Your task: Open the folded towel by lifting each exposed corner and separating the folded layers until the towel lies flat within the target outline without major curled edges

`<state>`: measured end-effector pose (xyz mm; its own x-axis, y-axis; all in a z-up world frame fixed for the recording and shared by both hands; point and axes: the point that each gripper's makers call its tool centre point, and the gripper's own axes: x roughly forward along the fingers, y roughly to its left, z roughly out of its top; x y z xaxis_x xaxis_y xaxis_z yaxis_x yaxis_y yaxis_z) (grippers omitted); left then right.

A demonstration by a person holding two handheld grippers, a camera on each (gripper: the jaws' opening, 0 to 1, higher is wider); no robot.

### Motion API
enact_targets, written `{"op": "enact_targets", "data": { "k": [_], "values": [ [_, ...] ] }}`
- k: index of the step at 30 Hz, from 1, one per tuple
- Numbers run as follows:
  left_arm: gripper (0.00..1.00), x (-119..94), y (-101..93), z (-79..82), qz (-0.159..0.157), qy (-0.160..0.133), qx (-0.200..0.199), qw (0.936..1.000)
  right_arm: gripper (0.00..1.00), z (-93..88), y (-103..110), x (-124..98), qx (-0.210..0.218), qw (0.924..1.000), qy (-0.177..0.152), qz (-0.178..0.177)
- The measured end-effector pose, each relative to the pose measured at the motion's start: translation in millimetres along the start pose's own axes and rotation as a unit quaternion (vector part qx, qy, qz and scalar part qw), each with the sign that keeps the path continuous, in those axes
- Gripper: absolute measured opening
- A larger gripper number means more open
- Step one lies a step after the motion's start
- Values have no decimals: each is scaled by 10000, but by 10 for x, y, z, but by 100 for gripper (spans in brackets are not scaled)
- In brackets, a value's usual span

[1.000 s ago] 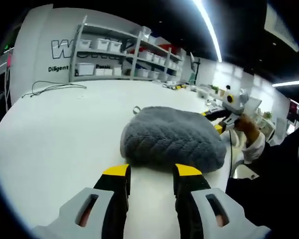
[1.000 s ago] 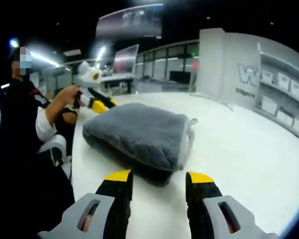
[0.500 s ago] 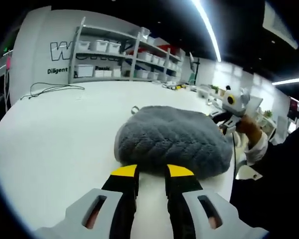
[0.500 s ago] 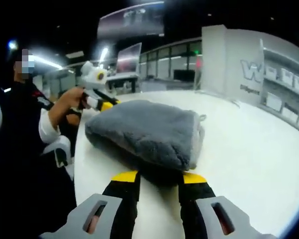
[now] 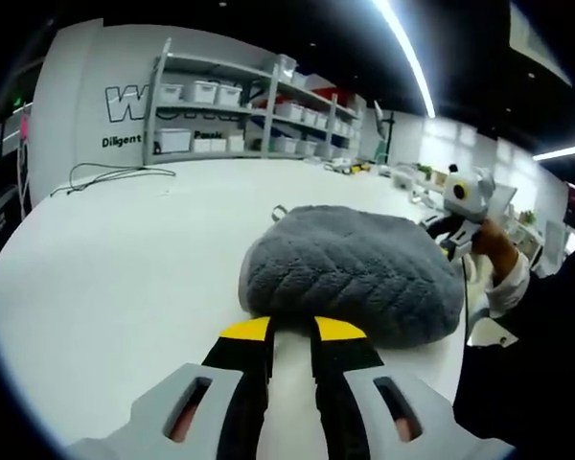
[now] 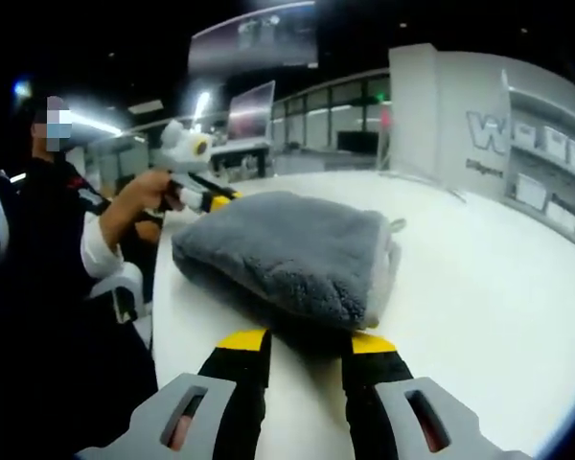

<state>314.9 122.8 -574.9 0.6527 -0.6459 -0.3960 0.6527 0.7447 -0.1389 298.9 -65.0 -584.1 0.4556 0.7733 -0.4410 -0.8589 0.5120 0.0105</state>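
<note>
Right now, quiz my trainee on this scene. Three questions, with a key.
1. True or false: the towel is spread out flat.
2. What does the towel lie on? A. the table; B. a chair; C. the floor.
3. Fill in: the bins on the shelf are ____.

Key: 1. False, it is folded in a thick pad. 2. A. 3. White.
</note>
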Motion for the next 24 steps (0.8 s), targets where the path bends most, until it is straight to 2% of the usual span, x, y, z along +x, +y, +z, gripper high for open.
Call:
{"op": "enact_targets", "data": {
  "k": [15, 24],
  "values": [
    [13, 66, 199, 86, 293, -108, 69, 9995, 26, -9, 70, -50, 2, 9998, 108, 155],
    [12, 110, 223, 111, 344, -168, 39, 9993, 26, -23, 108, -55, -8, 9997, 133, 180]
  ]
}}
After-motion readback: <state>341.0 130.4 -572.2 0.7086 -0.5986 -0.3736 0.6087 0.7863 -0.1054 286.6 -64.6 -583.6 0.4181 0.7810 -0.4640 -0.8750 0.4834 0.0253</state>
